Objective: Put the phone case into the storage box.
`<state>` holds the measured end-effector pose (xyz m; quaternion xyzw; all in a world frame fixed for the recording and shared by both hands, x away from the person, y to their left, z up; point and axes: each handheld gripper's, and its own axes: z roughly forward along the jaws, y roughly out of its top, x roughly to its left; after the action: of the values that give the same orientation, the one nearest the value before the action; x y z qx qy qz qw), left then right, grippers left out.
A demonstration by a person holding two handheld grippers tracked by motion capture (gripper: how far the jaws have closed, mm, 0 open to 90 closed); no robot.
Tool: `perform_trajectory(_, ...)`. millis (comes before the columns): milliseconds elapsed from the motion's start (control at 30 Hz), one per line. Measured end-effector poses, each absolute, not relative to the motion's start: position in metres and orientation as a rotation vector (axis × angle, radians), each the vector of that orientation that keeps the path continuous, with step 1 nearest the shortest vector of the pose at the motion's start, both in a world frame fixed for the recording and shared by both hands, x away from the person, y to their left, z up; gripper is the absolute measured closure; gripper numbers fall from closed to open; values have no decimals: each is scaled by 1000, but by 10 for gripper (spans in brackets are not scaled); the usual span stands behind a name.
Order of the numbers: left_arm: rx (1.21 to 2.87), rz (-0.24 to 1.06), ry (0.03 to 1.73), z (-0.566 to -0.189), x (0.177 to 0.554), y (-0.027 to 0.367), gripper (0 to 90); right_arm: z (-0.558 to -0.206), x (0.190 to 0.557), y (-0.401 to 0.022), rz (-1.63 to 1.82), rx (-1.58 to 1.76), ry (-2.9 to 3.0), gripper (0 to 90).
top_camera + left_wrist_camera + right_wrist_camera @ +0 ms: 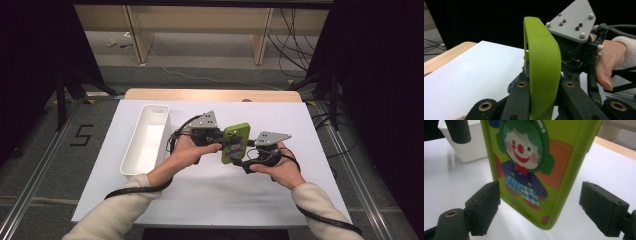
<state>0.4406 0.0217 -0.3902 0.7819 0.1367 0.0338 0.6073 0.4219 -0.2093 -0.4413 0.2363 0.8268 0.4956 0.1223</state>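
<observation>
Work: a green case (235, 143) is held in the air above the bench (210, 200), between the two claws.
Left claw (220, 141): clamped tight on the case's thin edge; in the left gripper view the case (541, 75) stands edge-on between the jaws.
Right claw (248, 150): jaws spread on either side of the case's lower end, pads clear of it, gripping nothing.
Done: the case is off the bench and steady in one claw.
Left: by my reading a handover or a drop into the white bin (145, 140), which sits just left of the hands; neither has happened.
Right gripper view: shows the clown print on the case (531, 165) and the bin (466, 147) behind.
High view: gives the layout, both hands, bin and bench together.
</observation>
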Motion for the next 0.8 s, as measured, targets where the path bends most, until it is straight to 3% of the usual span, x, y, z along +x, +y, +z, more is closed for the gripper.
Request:
perform_trajectory(300,1802,61,288,-391,440,20,826,-443,422,-209,1481,659,2441,279)
perform_trajectory(800,1758,68,270,-389,443,24,785,-445,425,-214,1616,647,2497,654)
